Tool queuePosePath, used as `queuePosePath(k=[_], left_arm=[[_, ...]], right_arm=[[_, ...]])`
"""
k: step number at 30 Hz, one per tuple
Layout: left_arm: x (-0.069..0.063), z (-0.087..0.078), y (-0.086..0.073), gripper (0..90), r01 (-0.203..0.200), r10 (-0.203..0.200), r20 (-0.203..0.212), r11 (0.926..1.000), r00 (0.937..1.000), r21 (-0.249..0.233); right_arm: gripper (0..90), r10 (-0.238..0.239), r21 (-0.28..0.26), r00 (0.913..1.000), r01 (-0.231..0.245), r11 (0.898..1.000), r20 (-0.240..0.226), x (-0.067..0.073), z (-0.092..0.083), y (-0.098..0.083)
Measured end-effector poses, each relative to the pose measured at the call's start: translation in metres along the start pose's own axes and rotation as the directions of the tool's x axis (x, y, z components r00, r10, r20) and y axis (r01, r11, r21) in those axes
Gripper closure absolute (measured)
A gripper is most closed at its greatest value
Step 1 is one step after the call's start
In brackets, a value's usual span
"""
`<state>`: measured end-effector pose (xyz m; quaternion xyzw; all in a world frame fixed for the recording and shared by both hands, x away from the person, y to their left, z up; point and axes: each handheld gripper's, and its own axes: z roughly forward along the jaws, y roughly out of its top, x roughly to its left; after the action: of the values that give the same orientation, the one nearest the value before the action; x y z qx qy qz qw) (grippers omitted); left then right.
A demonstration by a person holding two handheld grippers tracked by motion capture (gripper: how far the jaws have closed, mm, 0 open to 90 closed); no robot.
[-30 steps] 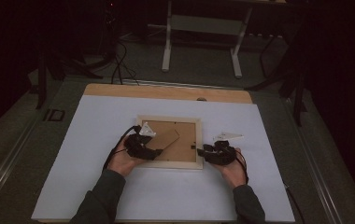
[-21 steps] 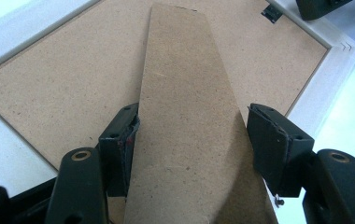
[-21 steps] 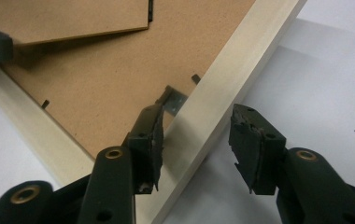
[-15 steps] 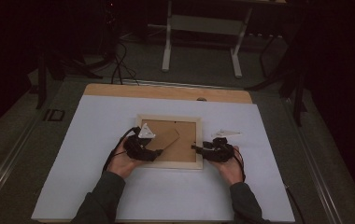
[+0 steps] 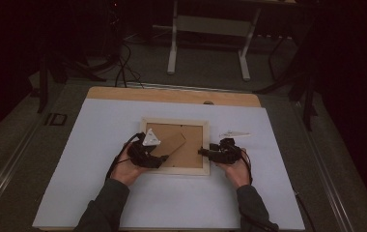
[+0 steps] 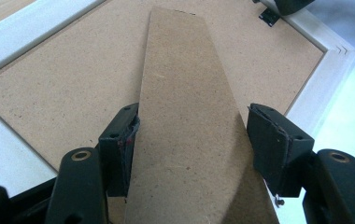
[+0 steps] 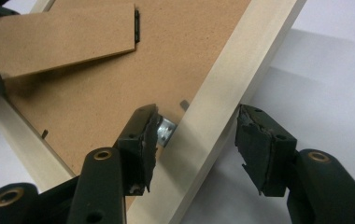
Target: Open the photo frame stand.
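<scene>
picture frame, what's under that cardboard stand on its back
Under the stand lies the brown backing board of the frame. The strip it covers is hidden, as is the frame's face-down front.

A white-legged metal stand (image 5: pixel 209 38) is standing on the dim grey floor (image 5: pixel 191 72) beyond the white-topped table (image 5: pixel 99 125).

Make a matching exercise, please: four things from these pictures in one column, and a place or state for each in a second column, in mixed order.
Things:
1. picture frame
2. cardboard stand
3. metal tab
4. right gripper

Places or states:
a. between the left gripper's jaws
b. face down on the white table
c. jaws open astride the frame's rail
d. against one right jaw

Pairs: 1-b, 2-a, 3-d, 4-c
</scene>
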<state>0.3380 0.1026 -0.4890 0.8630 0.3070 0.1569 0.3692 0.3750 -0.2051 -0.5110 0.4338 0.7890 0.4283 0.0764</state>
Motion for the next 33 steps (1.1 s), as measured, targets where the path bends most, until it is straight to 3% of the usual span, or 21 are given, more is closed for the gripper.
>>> queuePosePath(k=[10, 16, 21, 23, 28, 33], left_arm=[[-0.002, -0.001, -0.002, 39.6, -0.016, 0.016, -0.012, 0.9998, 0.9998, -0.014], [-0.003, -0.002, -0.002, 39.5, -0.023, 0.023, -0.013, 0.9995, 0.9997, -0.022], [-0.004, -0.003, -0.002, 39.5, -0.035, 0.035, -0.016, 0.9989, 0.9993, -0.030], [-0.004, -0.003, -0.003, 39.5, -0.037, 0.036, -0.017, 0.9986, 0.9992, -0.038], [-0.005, -0.005, -0.002, 39.5, -0.061, 0.060, -0.018, 0.9968, 0.9981, -0.052], [-0.005, -0.005, -0.002, 39.5, -0.062, 0.061, -0.011, 0.9966, 0.9981, -0.055]], right_arm=[[45.2, 0.041, 0.010, 0.9988, -0.041, 0.999, -0.028, -0.008, 0.005, 0.007], [45.4, 0.089, 0.008, 0.9944, -0.089, 0.996, -0.057, -0.016, 0.007, 0.014], [45.7, 0.097, 0.028, 0.9928, -0.096, 0.995, -0.070, -0.020, 0.008, 0.019], [45.7, 0.117, 0.024, 0.9896, -0.115, 0.993, -0.084, -0.023, 0.008, 0.020], [45.9, 0.183, 0.024, 0.9720, -0.181, 0.983, -0.148, -0.031, 0.010, 0.021], [48.9, 0.170, 0.021, 0.9761, -0.169, 0.985, -0.135, -0.029, 0.010, 0.022]])
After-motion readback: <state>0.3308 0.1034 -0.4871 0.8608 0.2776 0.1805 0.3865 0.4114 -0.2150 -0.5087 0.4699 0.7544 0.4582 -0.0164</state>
